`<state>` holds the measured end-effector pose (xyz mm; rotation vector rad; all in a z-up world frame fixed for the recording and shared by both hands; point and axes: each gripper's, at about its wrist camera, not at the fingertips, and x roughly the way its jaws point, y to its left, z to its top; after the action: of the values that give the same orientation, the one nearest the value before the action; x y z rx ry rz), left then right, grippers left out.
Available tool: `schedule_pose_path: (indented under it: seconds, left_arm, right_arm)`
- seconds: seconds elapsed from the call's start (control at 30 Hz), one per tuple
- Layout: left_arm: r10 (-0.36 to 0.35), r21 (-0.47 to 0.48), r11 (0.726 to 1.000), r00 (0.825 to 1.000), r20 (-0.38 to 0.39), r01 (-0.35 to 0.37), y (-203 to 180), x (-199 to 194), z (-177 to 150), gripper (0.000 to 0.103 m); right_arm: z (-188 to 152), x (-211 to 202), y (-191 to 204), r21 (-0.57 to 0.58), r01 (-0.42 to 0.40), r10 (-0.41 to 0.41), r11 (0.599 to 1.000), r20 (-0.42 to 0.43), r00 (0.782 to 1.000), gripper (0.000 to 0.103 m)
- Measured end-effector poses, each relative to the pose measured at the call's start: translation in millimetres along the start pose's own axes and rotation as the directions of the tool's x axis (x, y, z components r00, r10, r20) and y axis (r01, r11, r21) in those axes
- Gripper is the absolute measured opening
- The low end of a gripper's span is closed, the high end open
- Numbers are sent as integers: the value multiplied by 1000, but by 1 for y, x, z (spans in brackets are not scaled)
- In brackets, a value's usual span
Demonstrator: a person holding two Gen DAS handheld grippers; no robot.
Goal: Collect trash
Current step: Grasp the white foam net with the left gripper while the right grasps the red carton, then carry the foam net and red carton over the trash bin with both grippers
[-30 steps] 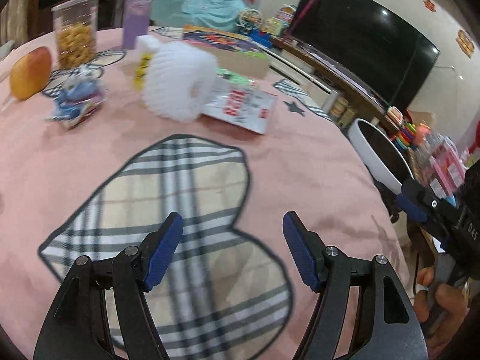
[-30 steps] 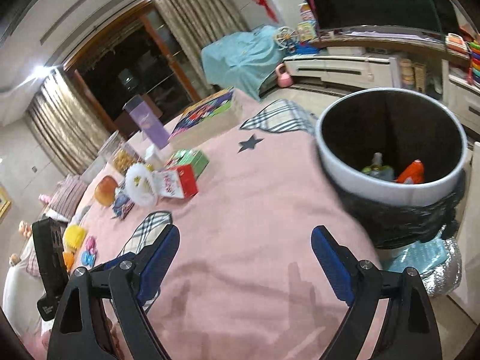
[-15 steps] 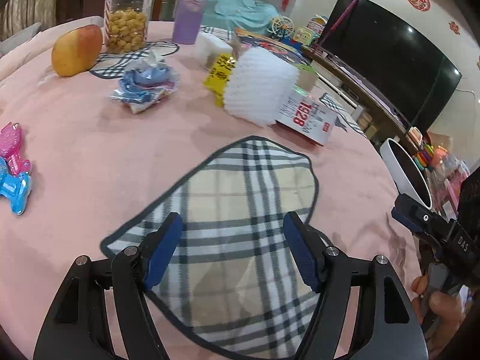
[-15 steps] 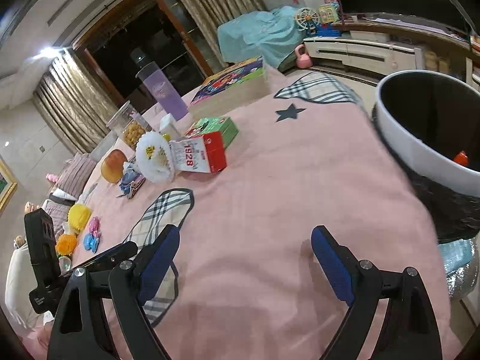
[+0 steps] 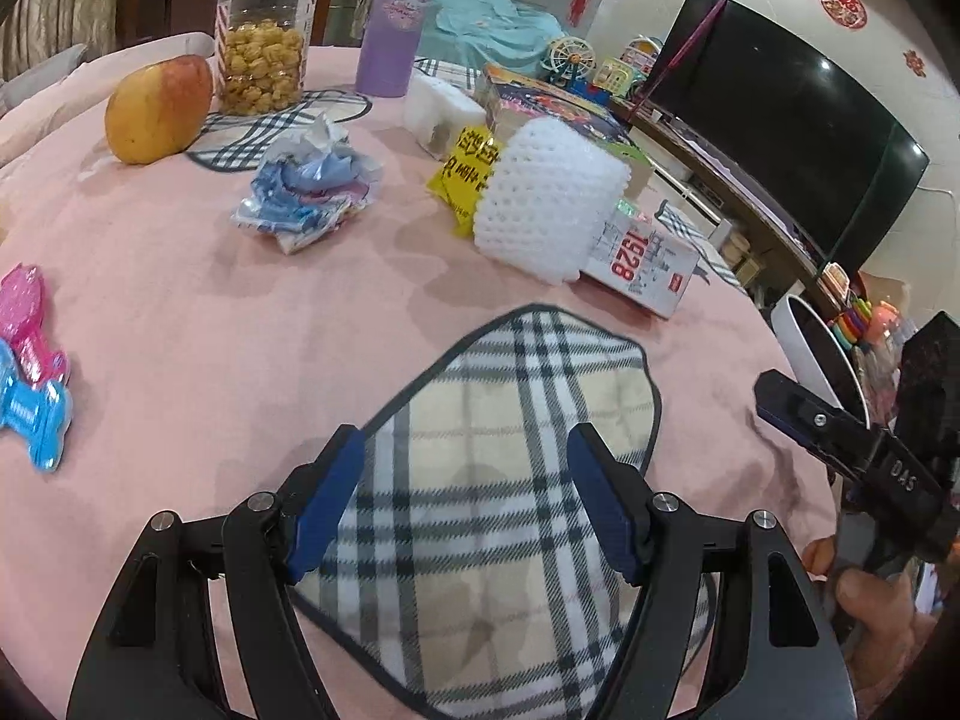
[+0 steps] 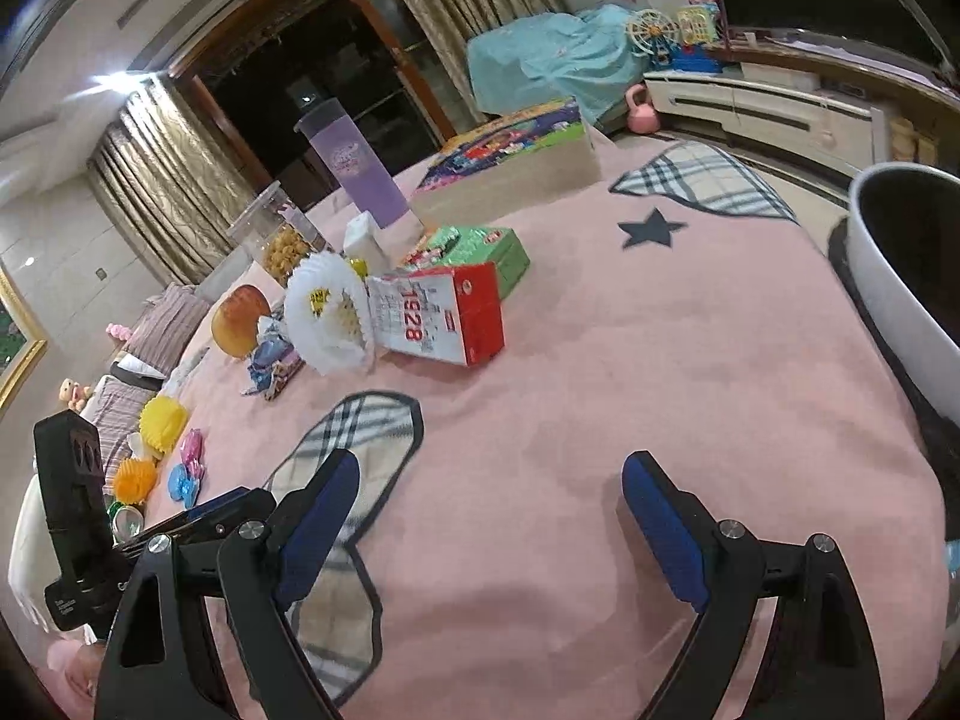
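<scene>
My left gripper (image 5: pixel 465 468) is open and empty over a plaid patch (image 5: pixel 498 480) of the pink tablecloth. Beyond it lie a white foam net sleeve (image 5: pixel 549 201), a red-and-white carton marked 1928 (image 5: pixel 645 267), a yellow wrapper (image 5: pixel 465 171) and a crumpled blue-and-white wrapper (image 5: pixel 306 195). My right gripper (image 6: pixel 489 498) is open and empty above bare pink cloth, well short of the carton (image 6: pixel 444 321) and the foam sleeve (image 6: pixel 327 315). The white trash bin (image 6: pixel 900 294) with a black liner stands off the table's right edge. The same bin (image 5: pixel 810 354) shows at the right of the left wrist view.
An apple (image 5: pixel 159 108), a snack jar (image 5: pixel 261 39), a purple bottle (image 5: pixel 399 18), a white box (image 5: pixel 441 111) and a puzzle box (image 6: pixel 510 159) stand at the back. A green box (image 6: pixel 480 252) lies behind the carton. Pink and blue toys (image 5: pixel 30 360) sit at the left.
Both views have swung left across the table. The bin has slid to the right edge of the right wrist view, and the trash cluster now sits nearer the middle. Both grippers stay open.
</scene>
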<state>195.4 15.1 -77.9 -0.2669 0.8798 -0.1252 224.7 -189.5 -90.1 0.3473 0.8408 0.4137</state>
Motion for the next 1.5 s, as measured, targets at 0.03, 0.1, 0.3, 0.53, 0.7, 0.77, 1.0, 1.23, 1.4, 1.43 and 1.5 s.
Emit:
schedule_pose_path:
  seconds: [0.03,0.1,0.3,0.53,0.7,0.77,1.0,1.23,1.4,1.43,1.5]
  left_arm:
    - [0,4,1000,1000,3,0,-1,1,3,71]
    - [-2,14,1000,1000,10,2,-3,3,10,71]
    - [-24,40,999,999,30,23,-11,17,36,73]
    - [-43,35,999,999,30,42,-15,39,65,73]
    - [-82,-1,997,996,33,83,-13,47,73,73]
    - [-97,8,995,995,35,97,-16,49,75,65]
    - [-114,65,991,993,8,113,-24,50,69,13]
    - [-141,36,989,990,-5,141,-9,26,46,13]
    - [-171,29,984,983,-61,173,-2,12,22,13]
    - [-184,16,982,980,-81,186,1,11,17,12]
    - [-197,-2,980,975,-107,198,6,10,9,12]
  right_arm:
    - [2,3,0,-4,0,0,1000,3,1000,91]
    - [7,9,-1,-6,-13,13,1000,-1,1000,90]
    - [28,32,0,-23,-80,80,997,-25,997,90]
    - [51,65,-5,-19,-120,118,993,-81,990,86]
    - [57,78,-7,-22,-147,144,989,-101,984,71]
    - [60,82,-6,-19,-160,157,987,-107,982,65]
    - [55,78,-5,-17,-188,185,982,-112,976,41]
    - [28,32,-14,-37,-140,138,989,-53,989,39]
    - [2,4,-3,-128,-78,70,989,-60,996,40]
    - [-2,2,0,-149,-67,57,987,-71,996,42]
    - [-5,3,5,-177,-50,35,983,-85,996,44]
